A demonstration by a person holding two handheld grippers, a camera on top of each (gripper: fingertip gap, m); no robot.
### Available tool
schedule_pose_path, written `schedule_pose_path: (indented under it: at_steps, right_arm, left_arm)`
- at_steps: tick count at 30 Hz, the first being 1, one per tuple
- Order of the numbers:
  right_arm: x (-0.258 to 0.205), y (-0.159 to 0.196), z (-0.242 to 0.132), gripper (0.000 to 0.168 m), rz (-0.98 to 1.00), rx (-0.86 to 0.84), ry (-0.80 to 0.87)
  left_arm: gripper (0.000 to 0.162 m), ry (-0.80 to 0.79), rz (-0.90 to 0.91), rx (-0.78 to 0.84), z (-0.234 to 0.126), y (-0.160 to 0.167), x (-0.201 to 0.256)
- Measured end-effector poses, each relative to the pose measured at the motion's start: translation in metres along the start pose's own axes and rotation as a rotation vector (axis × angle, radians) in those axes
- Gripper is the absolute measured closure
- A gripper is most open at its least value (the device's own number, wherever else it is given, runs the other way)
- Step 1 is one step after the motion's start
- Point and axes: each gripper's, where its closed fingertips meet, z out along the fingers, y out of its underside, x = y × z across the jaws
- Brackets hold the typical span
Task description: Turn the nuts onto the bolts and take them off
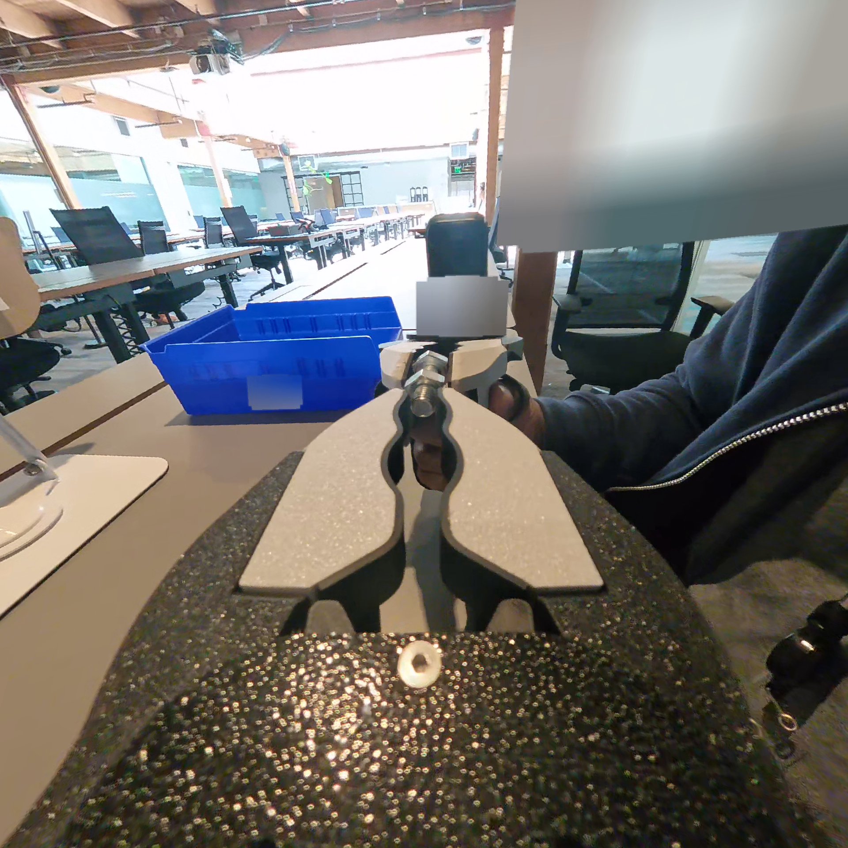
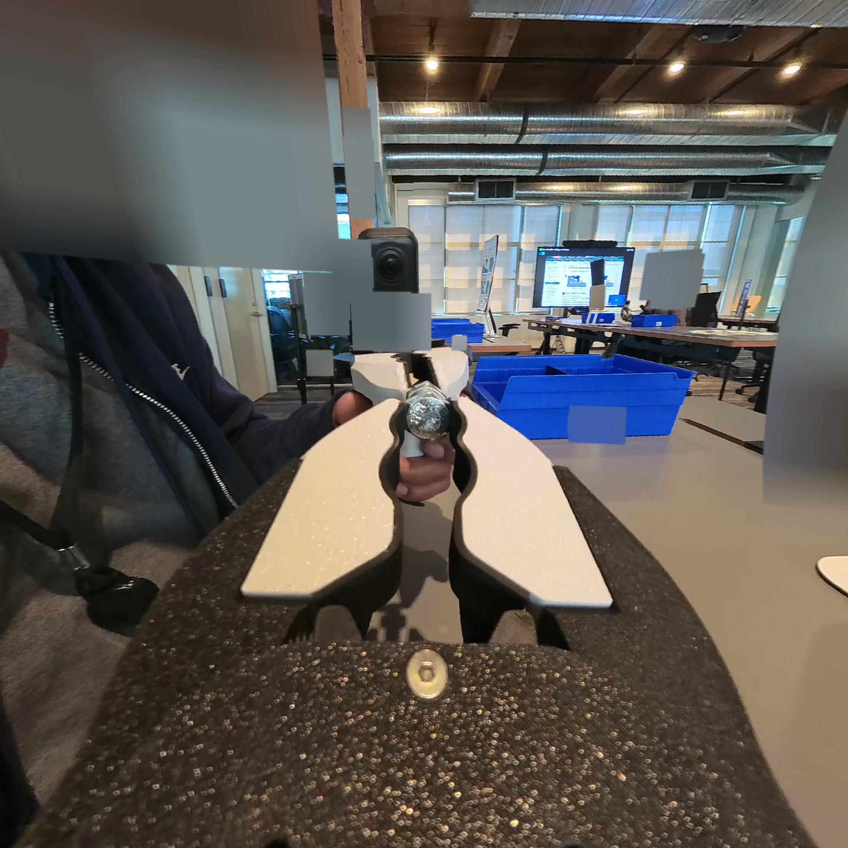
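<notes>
A steel bolt [image 1: 424, 404] is held in the air between my two grippers, which face each other. In the left wrist view its threaded end points at the camera, with a hex nut [image 1: 424, 378] on it. My left gripper [image 1: 423, 394] is shut on the nut. Beyond it, my right gripper [image 1: 440, 362] grips the bolt's far end. In the right wrist view, my right gripper [image 2: 426, 413] is shut on the bolt head [image 2: 426, 417]. The nut [image 2: 424, 390] sits just behind it, in the left gripper [image 2: 413, 374].
A blue plastic bin [image 1: 275, 362] stands on the grey table [image 1: 206, 449], also in the right wrist view [image 2: 583, 394]. A white stand base [image 1: 69, 504] lies at the left. A person's dark sleeve [image 1: 665, 413] and hands hold the grippers. Office desks and chairs are behind. Left and right tips are no more than a few centimetres apart.
</notes>
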Motion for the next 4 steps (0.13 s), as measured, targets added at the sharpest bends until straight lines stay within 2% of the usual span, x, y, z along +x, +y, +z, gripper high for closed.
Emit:
schedule_pose_path:
  at_steps: [4]
  right_arm:
    - [-0.0007,0.0002,0.0005,0.151,0.001,0.0,-0.006]
  left_arm:
    - [0.15,-0.013,0.057,0.002,-0.0002,0.0004,-0.0006]
